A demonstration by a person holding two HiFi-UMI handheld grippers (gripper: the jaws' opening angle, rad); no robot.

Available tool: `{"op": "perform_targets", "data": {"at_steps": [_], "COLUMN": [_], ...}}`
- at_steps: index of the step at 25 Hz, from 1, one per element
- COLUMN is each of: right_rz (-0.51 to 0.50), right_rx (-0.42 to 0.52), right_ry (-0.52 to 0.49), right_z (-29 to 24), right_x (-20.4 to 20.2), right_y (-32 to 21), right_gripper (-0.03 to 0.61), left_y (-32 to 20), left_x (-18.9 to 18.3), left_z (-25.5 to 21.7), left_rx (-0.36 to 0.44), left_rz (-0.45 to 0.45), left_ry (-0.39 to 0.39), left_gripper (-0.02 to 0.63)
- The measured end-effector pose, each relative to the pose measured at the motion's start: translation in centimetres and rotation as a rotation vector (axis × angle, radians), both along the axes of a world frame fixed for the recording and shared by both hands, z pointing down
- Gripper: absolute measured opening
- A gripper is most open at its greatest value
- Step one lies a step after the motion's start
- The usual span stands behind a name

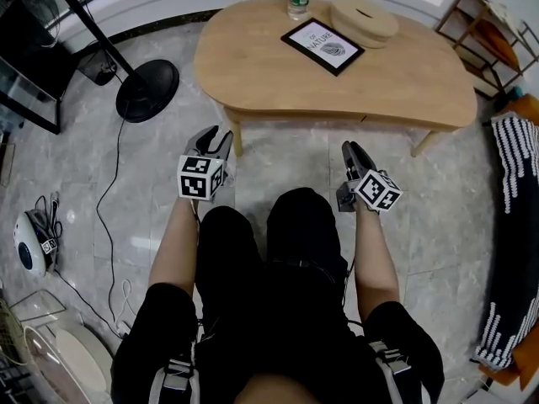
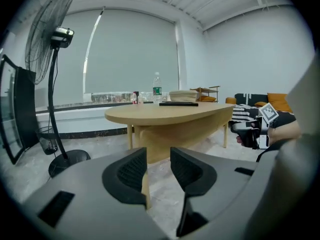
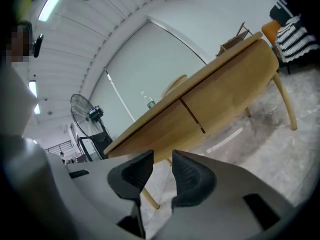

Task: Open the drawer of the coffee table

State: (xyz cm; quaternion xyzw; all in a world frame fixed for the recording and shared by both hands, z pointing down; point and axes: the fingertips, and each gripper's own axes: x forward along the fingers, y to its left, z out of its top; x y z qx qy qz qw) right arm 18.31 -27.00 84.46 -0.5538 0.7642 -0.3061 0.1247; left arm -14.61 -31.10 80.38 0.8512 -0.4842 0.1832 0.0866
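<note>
Coffee table [image 1: 337, 82] occupies upper centre, long axis left to right. Its drawer front [image 3: 160, 129] faces the lower frame edge, closed flush. Below it, left gripper [image 1: 216, 144] and right gripper [image 1: 352, 154]: jaws partly parted, released, touching nothing.

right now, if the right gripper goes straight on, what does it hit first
Most likely the coffee table's front panel, left of its seam; the right gripper is open and short of it.
</note>
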Motion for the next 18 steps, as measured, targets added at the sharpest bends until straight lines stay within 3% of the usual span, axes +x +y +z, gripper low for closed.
{"op": "perform_targets", "data": {"at_steps": [5,12,18], "right_rz": [0.014,-0.072,-0.096], "right_rx": [-0.067,-0.029,-0.061], "right_ry": [-0.029,-0.148,-0.156], "right_z": [3.2,4.2,6.3], "right_x": [0.9,1.6,2.3], "right_y": [-2.3,-5.8,-9.2], "right_gripper": [0.114,0.127,0.127], "left_y": [-2.8,-6.0,-8.5], "left_x": [-0.2,0.4,1.5], "left_z": [2.7,3.9,4.6], "left_rx": [-0.053,-0.069,-0.059], "left_rz": [-0.017,-0.001,0.047], "left_ry": [0.028,0.1,0.106], "left_gripper": [0.149,0.155,0.173]}}
